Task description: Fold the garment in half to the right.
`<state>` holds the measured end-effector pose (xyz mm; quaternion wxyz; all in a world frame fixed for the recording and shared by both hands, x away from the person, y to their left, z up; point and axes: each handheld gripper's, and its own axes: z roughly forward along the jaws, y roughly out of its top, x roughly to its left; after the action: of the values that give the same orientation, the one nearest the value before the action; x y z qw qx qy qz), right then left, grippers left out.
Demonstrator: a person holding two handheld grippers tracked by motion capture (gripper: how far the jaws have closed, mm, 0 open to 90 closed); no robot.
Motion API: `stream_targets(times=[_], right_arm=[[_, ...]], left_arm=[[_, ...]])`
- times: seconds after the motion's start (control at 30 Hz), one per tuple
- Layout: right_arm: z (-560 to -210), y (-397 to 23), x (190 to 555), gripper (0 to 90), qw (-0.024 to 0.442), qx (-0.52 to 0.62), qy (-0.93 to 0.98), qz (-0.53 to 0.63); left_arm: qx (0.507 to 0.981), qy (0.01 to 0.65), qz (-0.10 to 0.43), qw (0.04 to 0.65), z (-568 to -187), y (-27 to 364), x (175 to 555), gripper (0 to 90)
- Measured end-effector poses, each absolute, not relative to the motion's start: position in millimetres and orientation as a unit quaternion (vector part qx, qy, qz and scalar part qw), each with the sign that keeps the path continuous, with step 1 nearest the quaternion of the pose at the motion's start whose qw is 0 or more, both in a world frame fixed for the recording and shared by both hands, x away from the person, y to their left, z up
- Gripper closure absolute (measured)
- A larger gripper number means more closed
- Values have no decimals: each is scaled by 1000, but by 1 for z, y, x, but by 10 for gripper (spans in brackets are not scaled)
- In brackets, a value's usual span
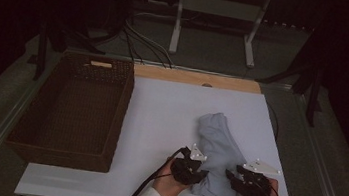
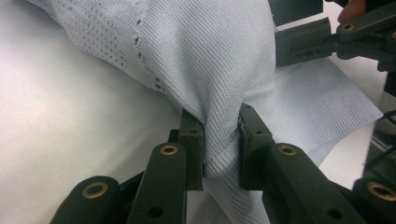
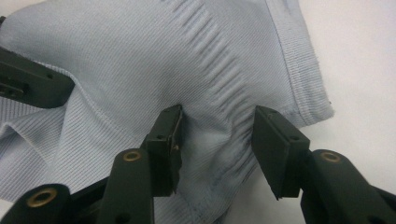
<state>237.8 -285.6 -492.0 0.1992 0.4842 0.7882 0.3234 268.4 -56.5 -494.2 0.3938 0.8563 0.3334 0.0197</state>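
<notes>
Garment [image 1: 215,151], a pale blue ribbed knit piece, lay crumpled on the white board [image 1: 159,121] at the near right of the table, well apart from the brown wicker basket [image 1: 72,110] that stood at the board's left edge.

I found my left gripper [image 1: 193,170] at the garment's near left edge. In the left gripper view its jaws were drawn together on a gathered fold of the cloth [image 2: 219,140], both pads pressing the fabric from either side; I recorded this as a firm clamp.

I found my right gripper [image 1: 248,181] at the garment's near right edge. In the right gripper view its jaws stood wider, with a bunched ridge of cloth [image 3: 219,135] between them. The left pad touched the fabric and the cloth puckered toward the right pad, which I took as a hold on that ridge. The hem band [image 3: 299,79] lay just beyond the right jaw.

Both hands rested low at the board's near edge.
</notes>
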Motion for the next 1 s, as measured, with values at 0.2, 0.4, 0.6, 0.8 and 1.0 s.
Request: stream_targets(times=[0.2, 0.4, 0.6, 0.8, 1.0], right_arm=[[-492, -277, 249, 528, 204, 482, 789, 322], [-492, -268, 261, 526, 206, 480, 790, 322], [-492, -256, 274, 527, 206, 472, 793, 326], [-493, -241, 284, 529, 202, 461, 799, 329], [-493, -233, 288, 535, 203, 457, 800, 331]], left_arm=[[849, 350, 28, 394, -495, -51, 277, 758], [845, 361, 43, 393, -493, -44, 281, 758], [836, 376, 54, 395, -491, -33, 283, 758], [829, 392, 58, 395, -491, -20, 283, 757], [825, 398, 53, 399, -492, -16, 278, 753]])
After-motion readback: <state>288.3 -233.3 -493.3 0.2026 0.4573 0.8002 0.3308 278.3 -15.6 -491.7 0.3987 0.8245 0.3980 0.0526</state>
